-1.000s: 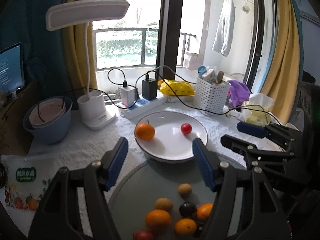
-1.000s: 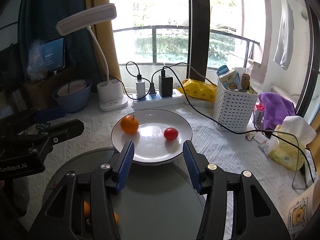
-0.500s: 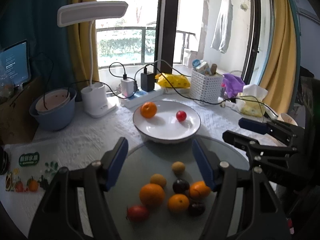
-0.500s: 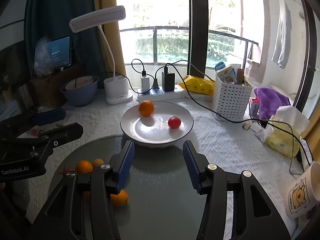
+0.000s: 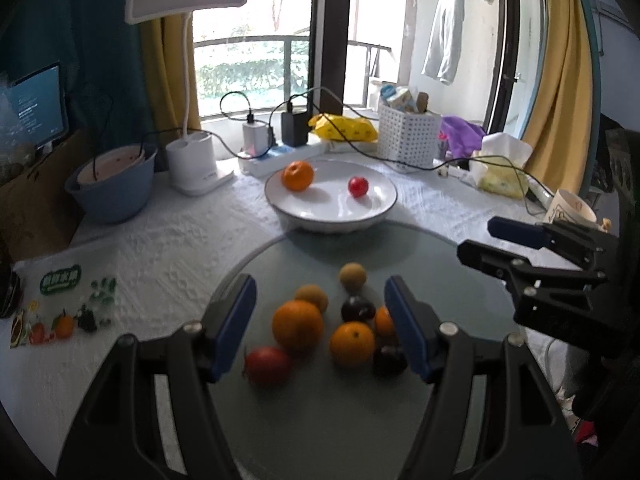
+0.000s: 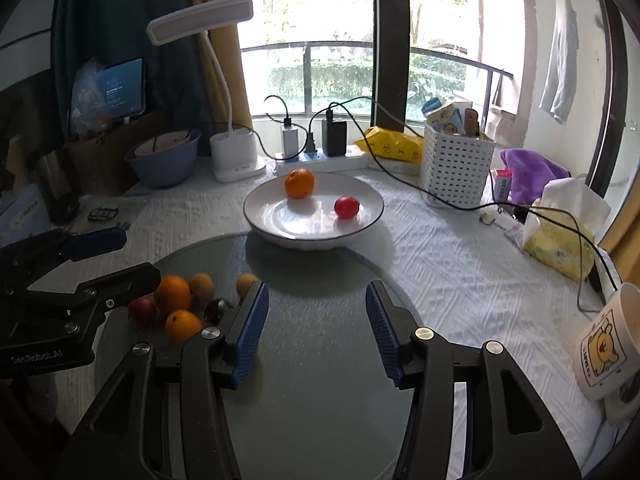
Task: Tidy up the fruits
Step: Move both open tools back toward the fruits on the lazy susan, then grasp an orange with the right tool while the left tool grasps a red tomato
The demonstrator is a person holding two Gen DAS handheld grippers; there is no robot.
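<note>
A white plate [image 5: 304, 210] [image 6: 276, 222] holds an orange [image 5: 297, 175] [image 6: 299, 183] and a small red fruit [image 5: 357, 186] [image 6: 346, 207]. In front of it lies a round glass disc [image 5: 320, 420] [image 6: 320, 400] with a cluster of several fruits: a large orange [image 5: 297, 325] [image 6: 172, 293], a smaller orange [image 5: 352, 343] [image 6: 182, 324], a red fruit [image 5: 267, 365] [image 6: 142, 309], brown and dark ones. My left gripper [image 5: 320, 320] [image 6: 110, 258] hovers open above the cluster, nothing between its blue pads. My right gripper [image 6: 314, 328] [image 5: 486, 240] is open over bare glass to the right of the fruits.
Behind the plate stand a white desk lamp [image 5: 192, 160], a power strip with chargers and cables [image 5: 276, 148], a blue bowl [image 5: 112, 188], a white perforated basket [image 6: 458, 168], a tissue pack [image 6: 560, 236] and a mug [image 6: 608, 344]. A fruit-printed bag [image 5: 60, 300] lies left.
Both grippers have drawn back from the plate and sunk a little; the plate looks farther off and the fruit cluster has come fully into view. Neither jaw opening has changed.
</note>
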